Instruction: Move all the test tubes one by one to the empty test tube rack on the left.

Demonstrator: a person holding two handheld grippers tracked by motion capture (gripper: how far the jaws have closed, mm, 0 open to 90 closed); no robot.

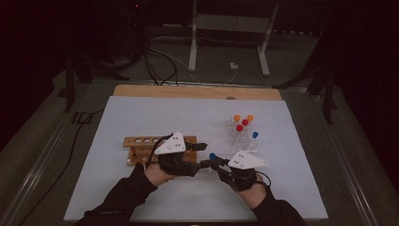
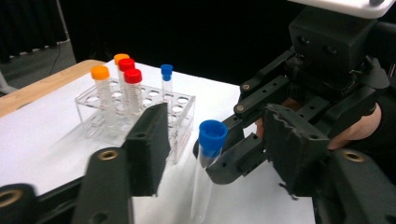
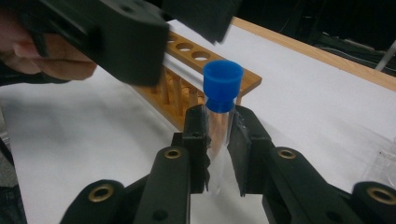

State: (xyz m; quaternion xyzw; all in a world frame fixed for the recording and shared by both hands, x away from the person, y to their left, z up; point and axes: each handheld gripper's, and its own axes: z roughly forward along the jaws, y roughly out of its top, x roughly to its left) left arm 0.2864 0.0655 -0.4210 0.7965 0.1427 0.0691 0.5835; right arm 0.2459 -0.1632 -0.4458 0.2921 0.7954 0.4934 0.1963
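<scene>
My right gripper (image 3: 219, 140) is shut on a clear tube with a blue cap (image 3: 222, 84), held upright by its glass just below the cap. In the high view this tube (image 1: 212, 156) sits between the two hands, above the white mat. My left gripper (image 2: 218, 151) reaches in from the left with one jaw on each side of the blue cap (image 2: 212, 135). A gap shows on both sides, so its pads do not press on the cap. In the right gripper view the left gripper's fingers (image 3: 135, 46) hang close above and beside the cap.
A wooden tube rack (image 1: 141, 141) with a row of holes stands behind the left hand. A clear plastic rack (image 1: 242, 136) at the right holds several tubes with orange, red and blue caps (image 2: 133, 77). The wooden table edge (image 1: 197, 92) runs along the back.
</scene>
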